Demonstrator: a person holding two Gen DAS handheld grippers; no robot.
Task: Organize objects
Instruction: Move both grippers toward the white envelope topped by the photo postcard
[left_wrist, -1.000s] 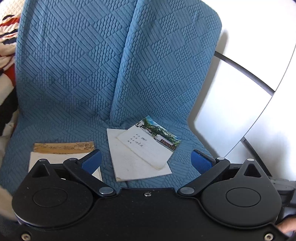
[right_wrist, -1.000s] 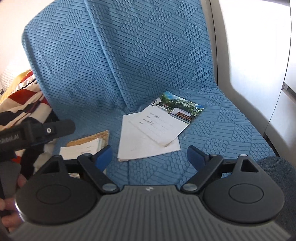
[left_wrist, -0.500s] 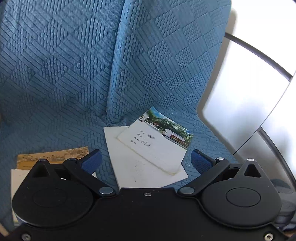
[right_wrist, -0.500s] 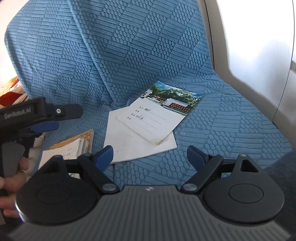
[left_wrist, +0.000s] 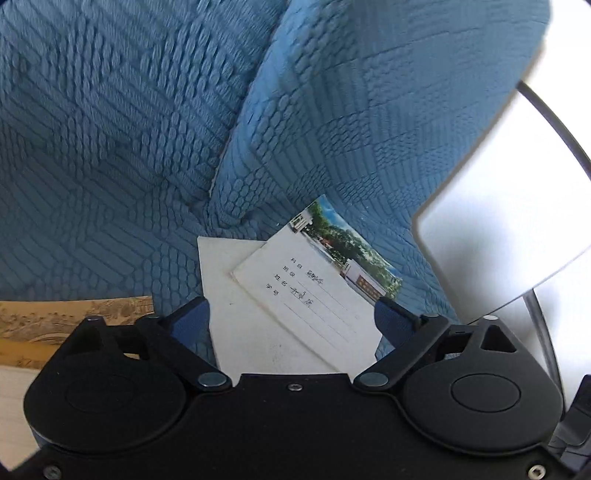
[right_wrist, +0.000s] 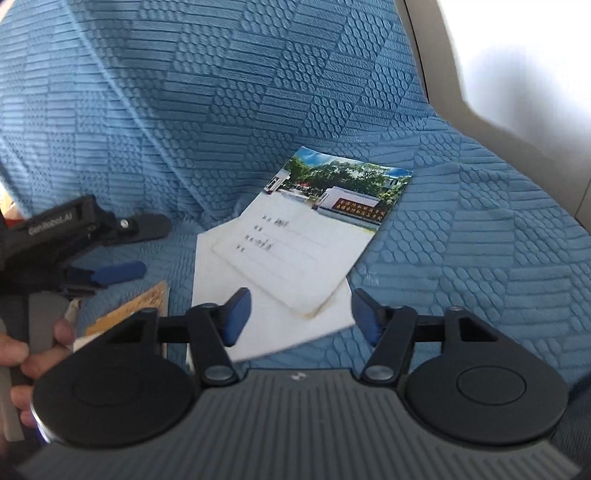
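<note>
A notebook with a photo cover (left_wrist: 314, 291) (right_wrist: 295, 251) lies askew on a plain white booklet (left_wrist: 240, 325) (right_wrist: 210, 280) on the blue textured seat cover (left_wrist: 110, 184) (right_wrist: 443, 258). A yellow-brown booklet (left_wrist: 74, 317) (right_wrist: 136, 302) lies to their left. My left gripper (left_wrist: 291, 321) hovers over the near part of the two stacked booklets, jaws wide and closing, pads touching nothing. My right gripper (right_wrist: 301, 314) hangs over their near corner, jaws closing, pads not pressing on the paper. The left gripper (right_wrist: 155, 247) also shows at the left of the right wrist view.
The seat's upright backrest rises close behind the booklets. A white panel (left_wrist: 498, 203) (right_wrist: 517, 55) stands along the right side. A person's hand (right_wrist: 22, 354) holds the left gripper's handle at the left edge.
Both grippers have come down and closer to the stacked booklets. The right gripper's jaws have narrowed markedly; the left gripper's have narrowed slightly. The booklets have not moved.
</note>
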